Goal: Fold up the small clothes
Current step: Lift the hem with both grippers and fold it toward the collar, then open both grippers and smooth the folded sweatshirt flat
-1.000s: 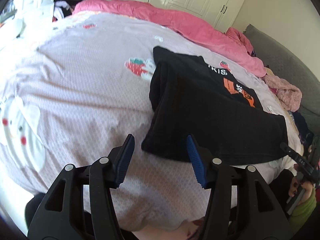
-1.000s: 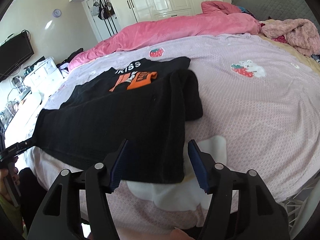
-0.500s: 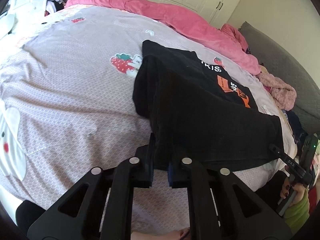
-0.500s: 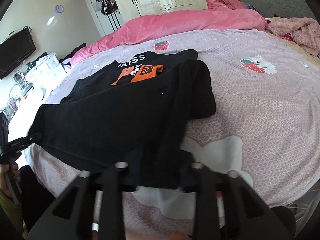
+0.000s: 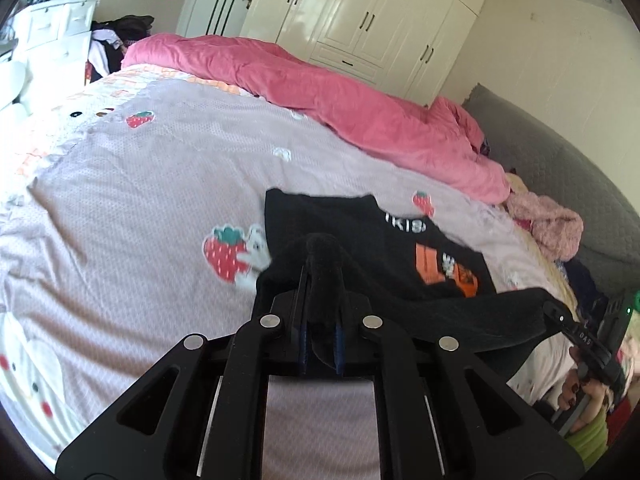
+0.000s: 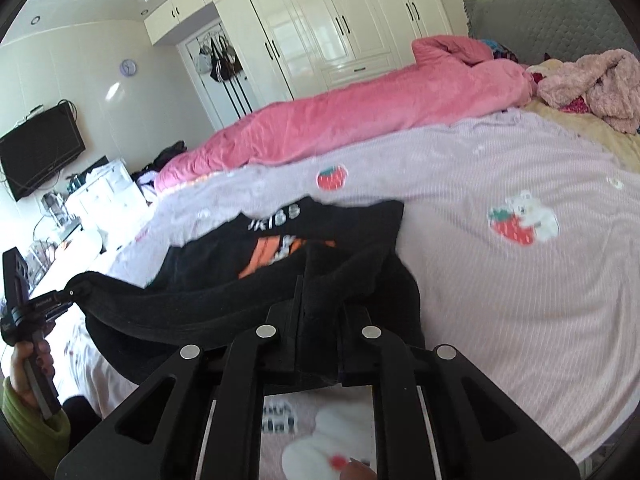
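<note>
Black shirt lies on the lilac bedspread. Left wrist view: left gripper clamped on a bunched near hem corner, rest draped ahead of the jaws; that thick wad could slip. Right wrist view: right gripper pinching the other corner; hem sags between grippers, so uneven pulling risks a skewed fold.

The black top is matt knit cloth; the bedspread is textured woven cotton; the wardrobe is glossy white.
</note>
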`<action>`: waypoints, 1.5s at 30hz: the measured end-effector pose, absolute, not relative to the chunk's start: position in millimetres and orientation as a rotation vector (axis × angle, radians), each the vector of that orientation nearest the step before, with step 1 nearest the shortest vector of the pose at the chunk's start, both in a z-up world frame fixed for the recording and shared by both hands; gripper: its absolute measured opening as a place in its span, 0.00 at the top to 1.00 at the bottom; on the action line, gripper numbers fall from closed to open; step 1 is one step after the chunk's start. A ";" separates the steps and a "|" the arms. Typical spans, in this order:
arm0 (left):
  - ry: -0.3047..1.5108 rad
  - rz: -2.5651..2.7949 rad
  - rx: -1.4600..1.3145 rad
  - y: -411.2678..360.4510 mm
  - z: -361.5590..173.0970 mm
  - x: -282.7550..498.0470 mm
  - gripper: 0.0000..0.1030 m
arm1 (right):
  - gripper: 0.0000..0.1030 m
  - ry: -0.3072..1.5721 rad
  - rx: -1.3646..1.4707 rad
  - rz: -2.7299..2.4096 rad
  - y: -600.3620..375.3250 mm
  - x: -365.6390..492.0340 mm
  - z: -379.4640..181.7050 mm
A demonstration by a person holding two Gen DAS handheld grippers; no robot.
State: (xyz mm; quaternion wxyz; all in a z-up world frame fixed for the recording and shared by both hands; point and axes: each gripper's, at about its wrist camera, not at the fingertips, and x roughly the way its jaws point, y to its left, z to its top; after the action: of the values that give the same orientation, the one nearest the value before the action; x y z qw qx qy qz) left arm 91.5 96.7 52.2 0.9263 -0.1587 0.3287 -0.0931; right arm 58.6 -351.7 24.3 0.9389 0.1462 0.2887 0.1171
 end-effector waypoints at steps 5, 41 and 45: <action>0.659 -0.156 -0.355 99.1 53.8 125.4 0.97 | 0.91 0.571 0.326 0.199 -358.1 92.6 34.7; 0.633 -0.177 -0.213 61.4 45.3 158.0 0.71 | 0.54 0.512 0.293 0.093 -353.1 135.3 11.5; 0.720 -0.227 -0.155 37.6 24.9 165.9 0.71 | 0.54 0.563 0.160 0.189 -319.5 139.5 3.4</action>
State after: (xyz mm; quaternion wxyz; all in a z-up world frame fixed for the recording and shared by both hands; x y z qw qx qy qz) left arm 165.9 37.6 24.9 0.9266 -0.0757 0.3512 -0.1106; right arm 139.5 -319.5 3.4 0.9530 0.0789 0.2773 0.0930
